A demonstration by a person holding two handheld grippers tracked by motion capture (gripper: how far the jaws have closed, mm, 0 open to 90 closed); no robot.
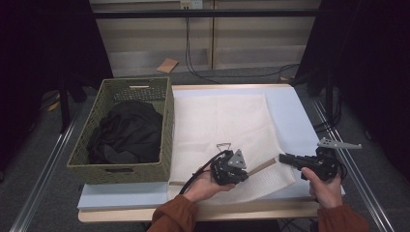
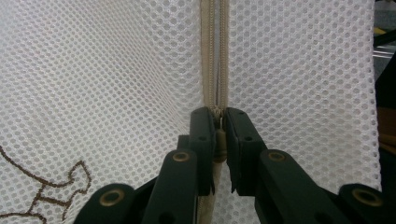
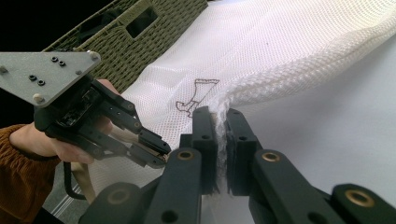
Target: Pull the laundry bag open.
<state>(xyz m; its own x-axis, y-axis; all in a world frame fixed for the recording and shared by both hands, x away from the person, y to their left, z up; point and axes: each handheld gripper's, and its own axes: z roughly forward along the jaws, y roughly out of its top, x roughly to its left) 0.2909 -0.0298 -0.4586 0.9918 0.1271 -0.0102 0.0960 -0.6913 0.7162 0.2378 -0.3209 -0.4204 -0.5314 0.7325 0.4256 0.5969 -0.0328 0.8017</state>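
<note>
On the left side of the table sits a green woven basket (image 1: pixel 162 123) with dark clothes (image 1: pixel 126 133) piled inside. None of the clothes are out yet.

Next to the basket, spread flat on the pale blue table (image 1: pixel 295 111), lies a white mesh laundry bag (image 1: pixel 220 125). It reaches from the basket's side to near the front edge of the table, and a little brown picture is stitched on it.

The left gripper (image 2: pixel 218 140) is down at the front part of the bag. Its jaws are pressed almost together on the small tan zipper pull (image 2: pixel 220 142). The tan zipper (image 2: pixel 214 56) runs away from the jaws, and its two rows of teeth sit close together, so I think the bag is mostly zipped up, though I cannot see the whole line.

Farther right, the right gripper (image 3: pixel 221 130) has its jaws squeezed shut on the bag's corner, a bunched bit of mesh at the edge. It looks like it is holding the bag steady.

So both grips are ready. Sliding the zipper open looks like the job left to do, and then the dark clothes can probably go inside the bag.
</note>
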